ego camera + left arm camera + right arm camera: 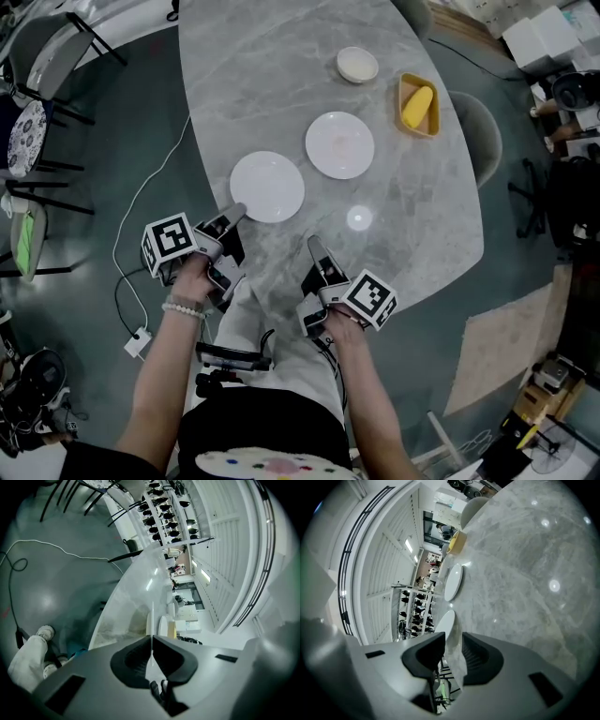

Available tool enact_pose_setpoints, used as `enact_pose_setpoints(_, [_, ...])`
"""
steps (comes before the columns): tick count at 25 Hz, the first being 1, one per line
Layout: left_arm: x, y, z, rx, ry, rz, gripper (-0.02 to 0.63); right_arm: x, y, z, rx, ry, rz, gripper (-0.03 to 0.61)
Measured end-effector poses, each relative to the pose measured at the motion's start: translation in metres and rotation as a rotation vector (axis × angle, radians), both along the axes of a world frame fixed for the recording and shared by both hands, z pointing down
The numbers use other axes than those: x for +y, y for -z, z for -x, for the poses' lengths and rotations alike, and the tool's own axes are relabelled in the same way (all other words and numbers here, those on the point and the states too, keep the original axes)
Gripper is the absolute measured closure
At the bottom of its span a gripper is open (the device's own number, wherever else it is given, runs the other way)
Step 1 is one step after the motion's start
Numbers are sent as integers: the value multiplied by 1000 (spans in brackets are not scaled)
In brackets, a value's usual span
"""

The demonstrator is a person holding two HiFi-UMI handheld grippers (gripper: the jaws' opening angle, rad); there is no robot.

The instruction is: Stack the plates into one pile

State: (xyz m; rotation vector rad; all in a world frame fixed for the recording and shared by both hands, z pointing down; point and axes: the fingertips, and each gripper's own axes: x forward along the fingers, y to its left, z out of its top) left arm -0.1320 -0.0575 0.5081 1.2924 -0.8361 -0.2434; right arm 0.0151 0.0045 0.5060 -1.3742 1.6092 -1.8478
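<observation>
Two white plates lie on the grey marble table (pixel 281 56). The near plate (pixel 267 187) (pixel 152 613) shows edge-on as a thin white line running into my left gripper (pixel 234 214) (pixel 152 641), which is shut on its near-left rim. The far plate (pixel 339 144) (pixel 162 625) (pixel 453 582) lies apart, to the right of and beyond the near one. My right gripper (pixel 312 246) (pixel 452 639) hovers over the table's near edge, to the right of the near plate (pixel 446 619). It is open, with only bare tabletop showing in the gap.
A small white dish (pixel 357 65) sits further back on the table. A yellow tray (pixel 418 105) holding a yellow object stands at the right edge. A white cable (pixel 150 178) runs over the floor at the left, and chairs (pixel 42 56) stand beyond it.
</observation>
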Motion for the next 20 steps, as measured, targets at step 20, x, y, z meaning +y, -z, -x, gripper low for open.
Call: enact_pose_setpoints(20, [-5, 0, -5, 16, -18, 5, 591, -45, -27, 39, -67, 4, 35, 476])
